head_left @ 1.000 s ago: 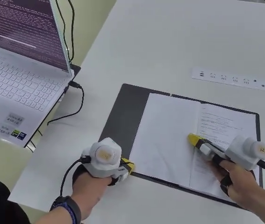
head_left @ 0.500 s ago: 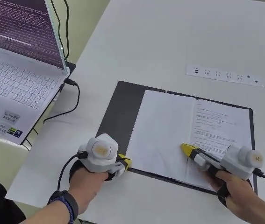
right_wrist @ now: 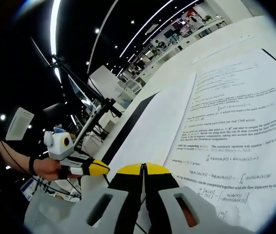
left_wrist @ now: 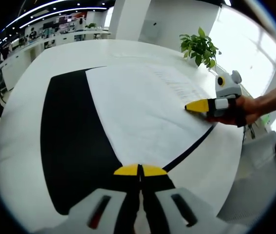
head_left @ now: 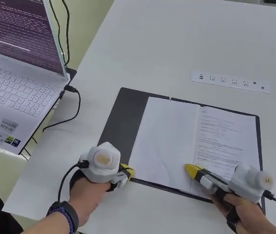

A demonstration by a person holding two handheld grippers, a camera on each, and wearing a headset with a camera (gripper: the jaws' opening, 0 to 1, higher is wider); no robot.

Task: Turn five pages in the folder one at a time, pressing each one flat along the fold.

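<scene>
Clutter around the folder (head_left: 120, 122) is slight. An open white laptop (head_left: 16, 83) stands off its left side. A black cable (head_left: 69, 114) loops toward the cover's left edge but stays apart from it. A flat white power strip (head_left: 230, 81) lies beyond the far edge.

The folder lies open and flat on the smooth white table (head_left: 176, 34). Its matt black cover carries a blank sheet (head_left: 164, 139) left of the fold and a printed sheet (head_left: 225, 134) right of it.

The left gripper (head_left: 127, 171) rests at the cover's near edge, by its left corner, with its yellow tips pressed together and holding nothing. The right gripper (head_left: 191, 170), jaws likewise closed with nothing between them, lays its tips on the fold close to the folder's near edge. Bare tabletop runs wide beyond the folder's far edge.
</scene>
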